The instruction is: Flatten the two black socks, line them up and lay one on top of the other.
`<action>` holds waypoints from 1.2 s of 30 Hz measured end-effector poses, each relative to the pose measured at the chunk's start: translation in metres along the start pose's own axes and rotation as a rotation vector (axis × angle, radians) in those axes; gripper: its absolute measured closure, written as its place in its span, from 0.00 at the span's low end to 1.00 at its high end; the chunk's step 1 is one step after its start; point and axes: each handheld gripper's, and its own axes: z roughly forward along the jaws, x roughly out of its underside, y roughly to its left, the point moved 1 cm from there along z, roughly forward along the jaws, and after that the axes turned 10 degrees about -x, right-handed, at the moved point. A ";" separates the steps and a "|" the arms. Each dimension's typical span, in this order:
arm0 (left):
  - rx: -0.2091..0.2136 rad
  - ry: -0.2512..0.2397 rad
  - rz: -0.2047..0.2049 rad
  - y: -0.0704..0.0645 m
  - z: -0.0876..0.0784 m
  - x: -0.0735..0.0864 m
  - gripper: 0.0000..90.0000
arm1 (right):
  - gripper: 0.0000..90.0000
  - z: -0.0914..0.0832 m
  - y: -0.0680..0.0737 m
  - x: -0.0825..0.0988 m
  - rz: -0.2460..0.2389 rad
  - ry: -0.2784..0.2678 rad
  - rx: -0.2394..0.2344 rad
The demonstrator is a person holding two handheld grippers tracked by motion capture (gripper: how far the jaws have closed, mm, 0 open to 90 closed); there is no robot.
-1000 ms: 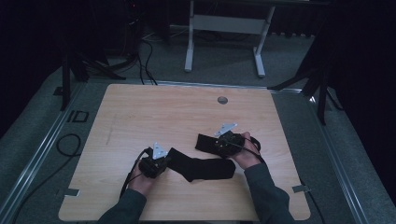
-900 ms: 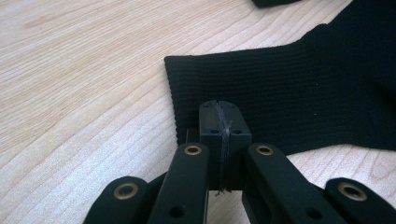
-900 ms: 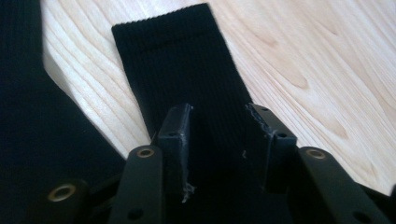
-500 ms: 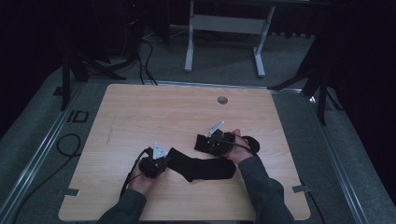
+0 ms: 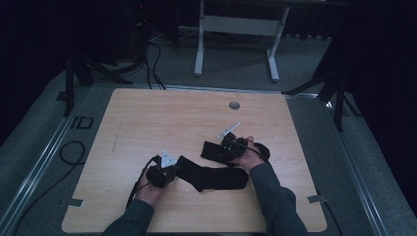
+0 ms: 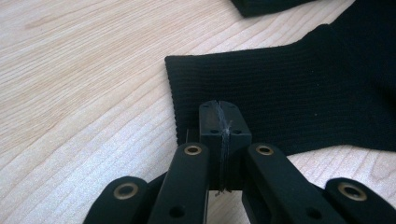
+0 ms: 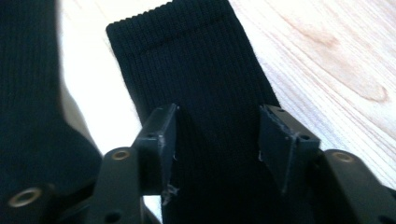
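Observation:
Two black socks lie on the wooden table [image 5: 147, 113]. The near sock [image 5: 211, 178] stretches rightward from my left gripper [image 5: 164, 172]. In the left gripper view that gripper [image 6: 219, 126] is shut on the edge of the near sock's ribbed cuff [image 6: 289, 93]. The far sock [image 5: 212, 150] lies under my right gripper [image 5: 231, 145]. In the right gripper view the right gripper [image 7: 222, 135] stands open, and its jaws have just been opening. The far sock [image 7: 196, 65] lies flat between the pads, which do not press on it. The near sock [image 7: 28, 116] shows at the left.
A round cable hole [image 5: 234, 105] sits near the table's far edge. Behind the table stands a grey metal frame [image 5: 236, 24], with cables [image 5: 69, 152] on the floor at the left. Bare wood stretches across the table's far half and left side.
My right hand has shifted a little to the left over the far sock. The left hand and the near sock have stayed put.

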 end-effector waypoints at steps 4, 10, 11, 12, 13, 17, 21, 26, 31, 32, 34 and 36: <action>-0.001 0.000 0.000 0.000 0.000 0.000 1.00 | 0.66 0.000 -0.002 -0.003 0.038 -0.010 0.022; 0.000 -0.001 0.000 0.000 0.000 0.000 1.00 | 0.89 0.000 -0.006 -0.005 0.098 -0.019 0.053; -0.001 0.000 0.000 0.000 0.000 0.000 1.00 | 0.92 0.000 -0.007 -0.006 0.119 -0.024 0.055; -0.002 -0.001 0.000 0.000 0.000 0.000 1.00 | 0.92 0.000 -0.008 -0.005 0.134 -0.032 0.050; -0.002 -0.001 0.000 0.000 0.000 0.000 1.00 | 0.93 0.000 -0.010 -0.005 0.158 -0.044 0.040; 0.000 -0.001 -0.001 0.000 0.000 0.000 1.00 | 0.93 -0.002 -0.013 -0.002 0.220 -0.080 0.008; 0.000 -0.001 -0.002 0.000 0.000 0.000 1.00 | 0.93 -0.006 -0.008 -0.001 0.212 -0.099 0.019; -0.003 -0.001 0.000 -0.001 0.000 0.000 0.99 | 0.93 -0.022 -0.001 -0.001 0.184 -0.142 0.018; -0.006 0.000 0.003 -0.001 0.000 0.000 0.98 | 0.93 -0.043 0.007 0.000 0.173 -0.197 0.016; -0.007 0.000 0.006 -0.001 0.000 0.000 0.98 | 0.93 -0.047 0.008 0.000 0.168 -0.208 0.015; -0.006 0.001 0.004 -0.001 0.000 0.000 0.98 | 0.93 -0.055 0.011 0.001 0.155 -0.227 0.017; -0.006 0.001 0.004 -0.001 0.000 0.000 0.98 | 0.93 -0.065 0.014 0.003 0.141 -0.248 0.031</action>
